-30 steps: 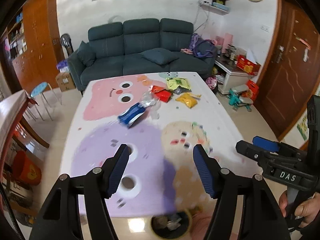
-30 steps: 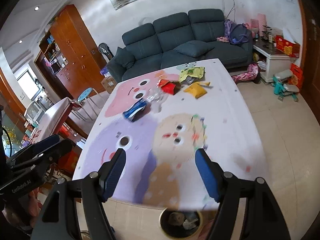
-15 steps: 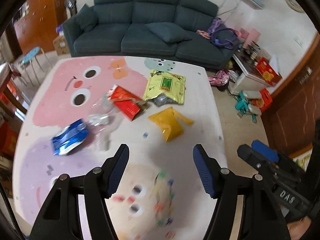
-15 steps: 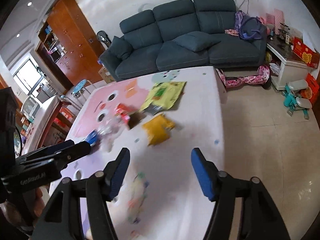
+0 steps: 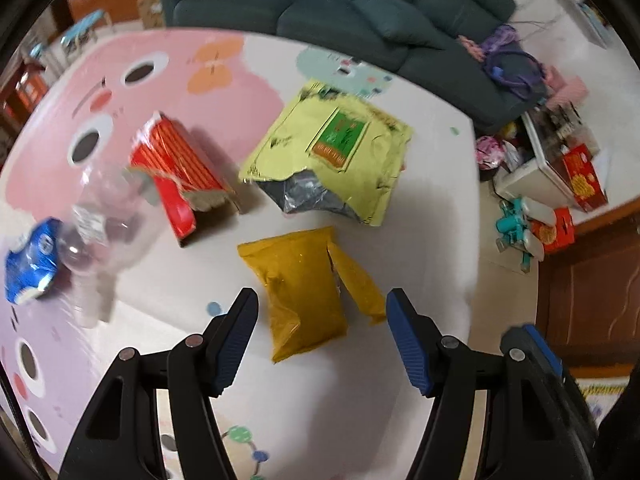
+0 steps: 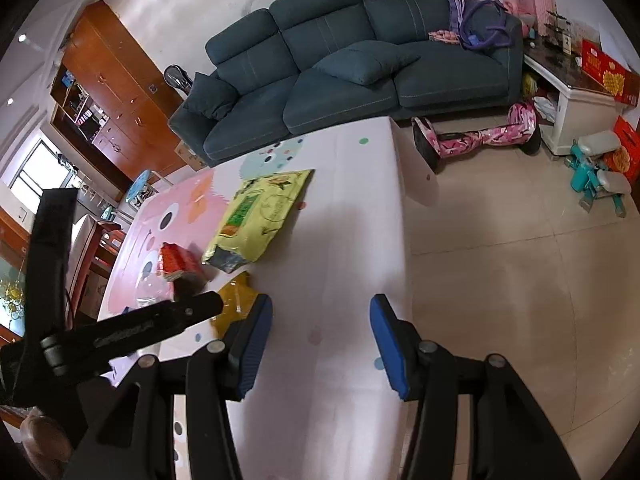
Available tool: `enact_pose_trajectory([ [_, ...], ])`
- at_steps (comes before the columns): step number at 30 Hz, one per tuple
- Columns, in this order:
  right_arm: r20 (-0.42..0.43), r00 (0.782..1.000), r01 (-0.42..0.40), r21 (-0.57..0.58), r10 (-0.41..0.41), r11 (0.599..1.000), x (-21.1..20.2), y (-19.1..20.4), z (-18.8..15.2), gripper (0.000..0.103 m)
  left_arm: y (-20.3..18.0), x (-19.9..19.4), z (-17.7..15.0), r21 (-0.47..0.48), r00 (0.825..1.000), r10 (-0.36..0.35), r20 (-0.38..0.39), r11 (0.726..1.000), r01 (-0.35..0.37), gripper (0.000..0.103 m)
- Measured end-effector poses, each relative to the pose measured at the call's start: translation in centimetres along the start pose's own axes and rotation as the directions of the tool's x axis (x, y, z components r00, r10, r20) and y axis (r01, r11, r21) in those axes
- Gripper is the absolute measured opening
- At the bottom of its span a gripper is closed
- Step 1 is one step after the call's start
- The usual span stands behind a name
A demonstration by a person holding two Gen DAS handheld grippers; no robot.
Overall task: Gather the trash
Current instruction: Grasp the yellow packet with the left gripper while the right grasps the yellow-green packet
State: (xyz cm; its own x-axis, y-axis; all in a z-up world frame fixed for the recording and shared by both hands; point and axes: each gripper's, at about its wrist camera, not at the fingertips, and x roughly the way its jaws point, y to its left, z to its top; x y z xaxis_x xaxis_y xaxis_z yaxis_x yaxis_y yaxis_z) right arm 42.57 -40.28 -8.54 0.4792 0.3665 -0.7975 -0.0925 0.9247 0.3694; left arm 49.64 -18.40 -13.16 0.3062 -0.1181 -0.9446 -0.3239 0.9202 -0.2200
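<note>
Bare table (image 6: pixel 344 240) beside yellow-green packet (image 6: pixel 260 212)

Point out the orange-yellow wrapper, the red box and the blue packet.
orange-yellow wrapper (image 5: pixel 304 284), left wrist view, middle of its body.
red box (image 5: pixel 176 160), left wrist view, striped top face.
blue packet (image 5: pixel 30 266), left wrist view, crumpled centre.

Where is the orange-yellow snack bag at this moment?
In the left wrist view, the orange-yellow snack bag lies flat on the table, just ahead of the open left gripper, near the yellow-green bag.
</note>
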Motion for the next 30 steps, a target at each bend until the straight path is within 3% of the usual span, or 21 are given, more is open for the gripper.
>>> enact_pose_trajectory([
  [8, -0.032, 0.999, -0.003, 0.024, 0.003, 1.0, 2.2, -1.4, 0.1, 0.051, 0.2, 3.7, 1.2, -0.108, 0.998, 0.034, -0.057, 0.993, -0.04, 0.065],
  [15, -0.054, 0.998, -0.01, 0.004, 0.01, 1.0, 3.9, -1.1, 0.9, 0.051, -1.4, 5.1, 1.2, -0.074, 0.994, 0.084, -0.07, 0.993, -0.089, 0.033],
  [16, -0.056, 0.998, -0.021, 0.005, 0.021, 1.0, 4.1, -1.0, 1.1, 0.051, -1.6, 5.2, 1.1, -0.07, 0.994, 0.083, -0.067, 0.994, -0.087, 0.032],
  [21, -0.071, 0.993, -0.096, 0.045, 0.099, 0.994, 5.3, -0.5, 2.1, 0.051, -1.2, 4.7, 0.9, -0.078, 0.997, 0.066, -0.044, 0.995, -0.069, 0.014],
  [30, -0.142, 0.954, -0.236, 0.183, 0.264, 0.954, 9.5, 0.9, 3.5, 0.051, 0.6, -2.0, 1.4, -0.066, 0.986, 0.099, 0.136, 0.994, -0.091, 0.012],
])
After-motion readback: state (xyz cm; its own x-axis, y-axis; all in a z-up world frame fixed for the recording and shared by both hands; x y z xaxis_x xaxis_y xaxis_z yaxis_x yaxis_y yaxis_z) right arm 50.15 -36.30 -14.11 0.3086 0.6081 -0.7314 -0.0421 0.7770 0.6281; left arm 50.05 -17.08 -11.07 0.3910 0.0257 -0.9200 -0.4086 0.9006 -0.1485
